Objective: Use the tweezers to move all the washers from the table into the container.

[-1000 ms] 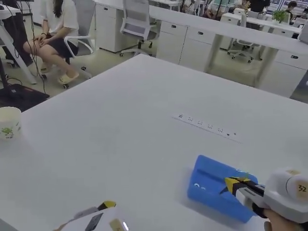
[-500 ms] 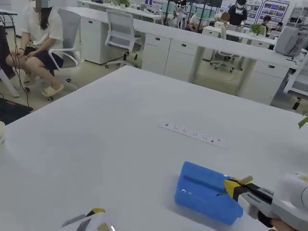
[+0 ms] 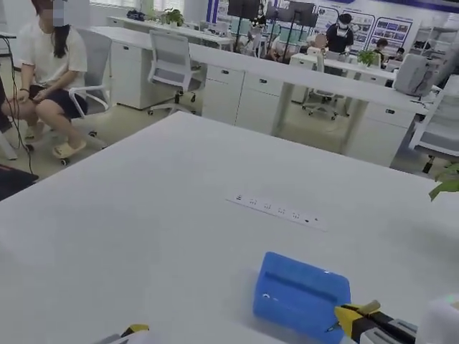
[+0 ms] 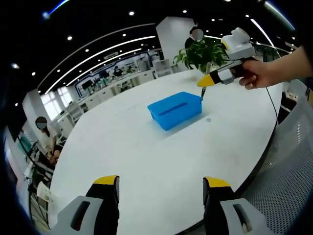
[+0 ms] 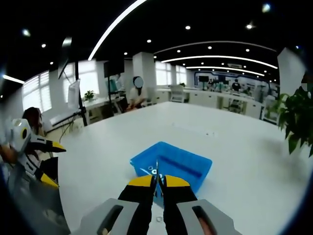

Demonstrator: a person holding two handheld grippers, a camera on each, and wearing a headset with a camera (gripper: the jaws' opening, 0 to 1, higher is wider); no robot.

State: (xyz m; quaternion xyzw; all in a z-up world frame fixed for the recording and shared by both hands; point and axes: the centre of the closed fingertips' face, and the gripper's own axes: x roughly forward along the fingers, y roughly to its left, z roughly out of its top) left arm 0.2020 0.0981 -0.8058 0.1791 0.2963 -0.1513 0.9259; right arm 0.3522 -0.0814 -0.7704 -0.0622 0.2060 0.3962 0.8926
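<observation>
A blue rectangular container point(image 3: 301, 294) point(image 4: 175, 108) point(image 5: 171, 166) stands on the white table point(image 3: 179, 215). My right gripper point(image 3: 350, 317) point(image 5: 157, 181) is shut on thin metal tweezers point(image 5: 156, 170), whose tips point down at the container's near rim. Small pale washers point(image 5: 150, 171) lie inside the container. In the left gripper view a hand holds the right gripper point(image 4: 209, 81) beside the container's right end, and a small washer point(image 4: 208, 119) lies on the table near it. My left gripper point(image 4: 161, 183) point(image 5: 41, 147) is open and holds nothing, well back from the container.
A row of flush sockets point(image 3: 276, 210) sits in the table beyond the container. A green plant point(image 4: 203, 51) stands past the table's right side. A person point(image 3: 46, 64) sits on a chair off the far left; desks and office chairs point(image 3: 168, 68) fill the room behind.
The head camera has tipped up, so the table slid down in view. The right gripper with the tweezers has drawn back from over the container to its near right corner.
</observation>
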